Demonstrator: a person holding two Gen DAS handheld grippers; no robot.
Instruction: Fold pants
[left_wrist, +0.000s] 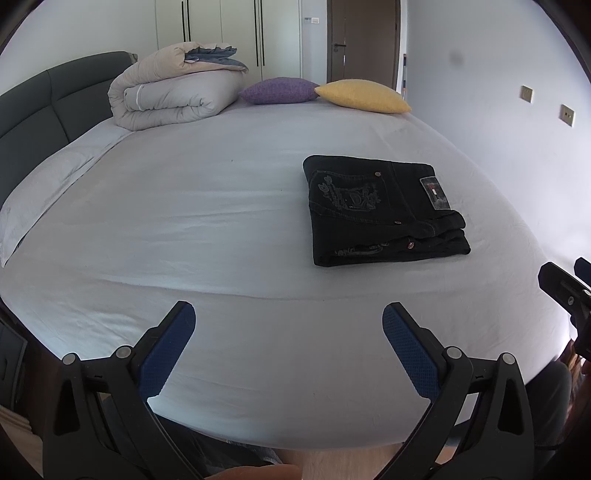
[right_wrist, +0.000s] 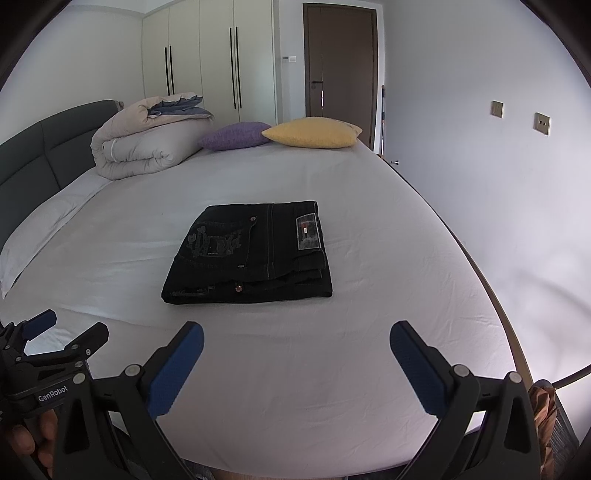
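Black jeans (left_wrist: 380, 210) lie folded into a compact rectangle on the white bed sheet (left_wrist: 221, 229), back pocket embroidery and waist label facing up. They also show in the right wrist view (right_wrist: 251, 254). My left gripper (left_wrist: 288, 350) is open and empty, over the bed's near edge, well short of the jeans and to their left. My right gripper (right_wrist: 295, 365) is open and empty, near the front edge, a short way in front of the jeans. Each gripper shows at the side of the other's view: the right (left_wrist: 565, 284), the left (right_wrist: 55, 332).
A rolled duvet (left_wrist: 173, 92), a purple cushion (left_wrist: 277, 90) and a yellow cushion (left_wrist: 364, 96) lie at the far end. A dark headboard (left_wrist: 40, 107) runs along the left. A wall stands close to the bed's right edge (right_wrist: 476, 266).
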